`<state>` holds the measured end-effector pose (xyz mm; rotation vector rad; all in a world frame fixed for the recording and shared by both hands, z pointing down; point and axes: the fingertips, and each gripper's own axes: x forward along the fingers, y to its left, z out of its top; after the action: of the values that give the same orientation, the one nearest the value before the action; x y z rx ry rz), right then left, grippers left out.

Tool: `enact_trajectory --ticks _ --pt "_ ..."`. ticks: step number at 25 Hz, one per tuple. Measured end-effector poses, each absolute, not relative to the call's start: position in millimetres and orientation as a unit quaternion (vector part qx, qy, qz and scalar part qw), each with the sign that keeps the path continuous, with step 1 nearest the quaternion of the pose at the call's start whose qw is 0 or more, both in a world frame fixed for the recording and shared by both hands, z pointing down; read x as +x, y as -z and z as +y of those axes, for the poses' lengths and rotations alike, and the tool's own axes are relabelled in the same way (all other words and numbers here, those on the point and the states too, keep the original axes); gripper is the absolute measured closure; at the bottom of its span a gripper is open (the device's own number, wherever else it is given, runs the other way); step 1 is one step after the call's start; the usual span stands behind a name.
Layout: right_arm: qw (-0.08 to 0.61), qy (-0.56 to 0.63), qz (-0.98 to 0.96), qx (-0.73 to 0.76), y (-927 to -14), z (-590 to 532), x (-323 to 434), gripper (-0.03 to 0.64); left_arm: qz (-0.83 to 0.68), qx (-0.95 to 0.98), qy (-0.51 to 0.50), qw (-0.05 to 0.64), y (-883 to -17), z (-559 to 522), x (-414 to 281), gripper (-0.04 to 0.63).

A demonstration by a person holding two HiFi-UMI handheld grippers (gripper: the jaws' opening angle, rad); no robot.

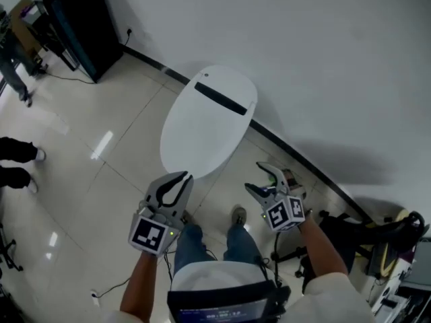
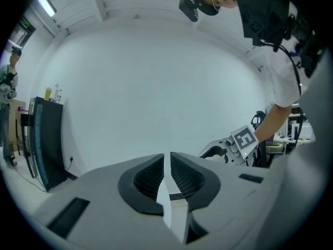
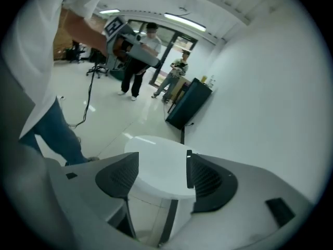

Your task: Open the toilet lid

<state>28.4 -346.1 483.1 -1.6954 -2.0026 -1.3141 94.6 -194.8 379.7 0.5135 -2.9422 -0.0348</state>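
- While the jaws of the left gripper (image 1: pixel 180 177) are pressed together with nothing in them, the jaws of the right gripper (image 1: pixel 254 177) stand apart and empty.
- Both grippers hang above the floor (image 1: pixel 101 200), close to the near end of the toilet lid (image 1: pixel 205 123).
- That white lid lies flat and shut at the floor's edge by the wall (image 1: pixel 323 59).

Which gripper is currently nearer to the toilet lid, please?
Left. The left gripper is right at the front edge of the toilet lid. The right gripper is farther away, off to the lid's right.
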Motion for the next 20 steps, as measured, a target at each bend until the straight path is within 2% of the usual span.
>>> enact_trajectory --ticks 10,15,20 --pt "-0.085 0.565 -0.566 -0.594 -614.2 -369.0 -59.4 0.302 -0.996 0.033 0.039 0.069 -440.2 -245.8 39.5 0.566" --pt "-0.181 0.605 -0.509 -0.584 -688.7 -371.3 -90.8 0.246 -0.995 -0.032 0.044 0.078 -491.7 -263.0 10.6 0.566" --pt "-0.225 0.606 -0.463 -0.606 -773.9 -352.8 -84.4 0.175 -0.992 -0.068 0.053 0.087 -541.0 -264.0 7.3 0.565"
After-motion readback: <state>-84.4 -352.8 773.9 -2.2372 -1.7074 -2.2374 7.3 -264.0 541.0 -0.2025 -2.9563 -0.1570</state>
